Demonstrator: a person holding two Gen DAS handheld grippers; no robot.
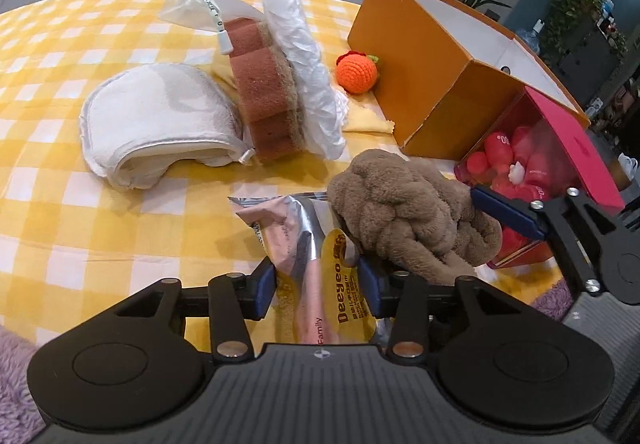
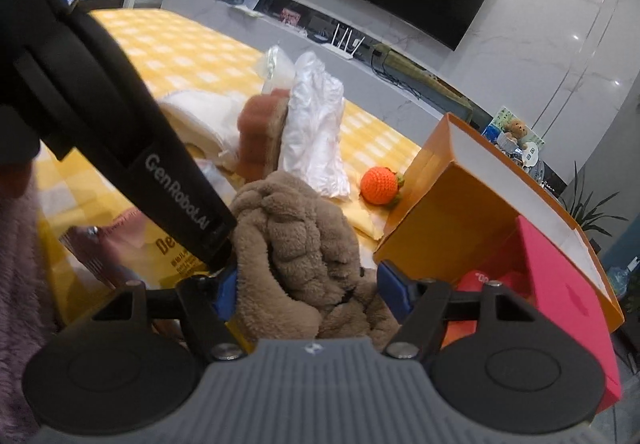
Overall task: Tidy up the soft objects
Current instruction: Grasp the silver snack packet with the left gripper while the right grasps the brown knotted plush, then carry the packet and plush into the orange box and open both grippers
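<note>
Brown plush bundle point(image 1: 404, 203), knotted and fuzzy, lower centre of both views, on yellow-and-white checked cloth point(image 1: 80, 91) covering the bench. Right gripper point(image 2: 308, 292) around bundle, blue pads point(image 2: 394, 290) flanking it; jaws standing apart, firm grip impossible to confirm. Just left of bundle in left wrist view, foil snack packet point(image 1: 316, 276) marked "Deeyeo", lying between jaws of left gripper point(image 1: 318, 286); jaws part open, pads at packet's edges, pressing contact not clear. Farther up frame, rust-brown sponge point(image 1: 260, 91) on edge, leaning between folded white towel point(image 1: 160, 119) at left and crumpled white plastic bag point(image 1: 308, 71) at right. Clear bag with white cord point(image 1: 204, 7) behind sponge. Orange crocheted ball point(image 1: 357, 73) with green leaf beside open orange box point(image 1: 420, 83), upper right. Pink box point(image 1: 560, 147) of red items at right edge, touching orange box. Lilac fleece point(image 1: 16, 376) in lower left corner.
</note>
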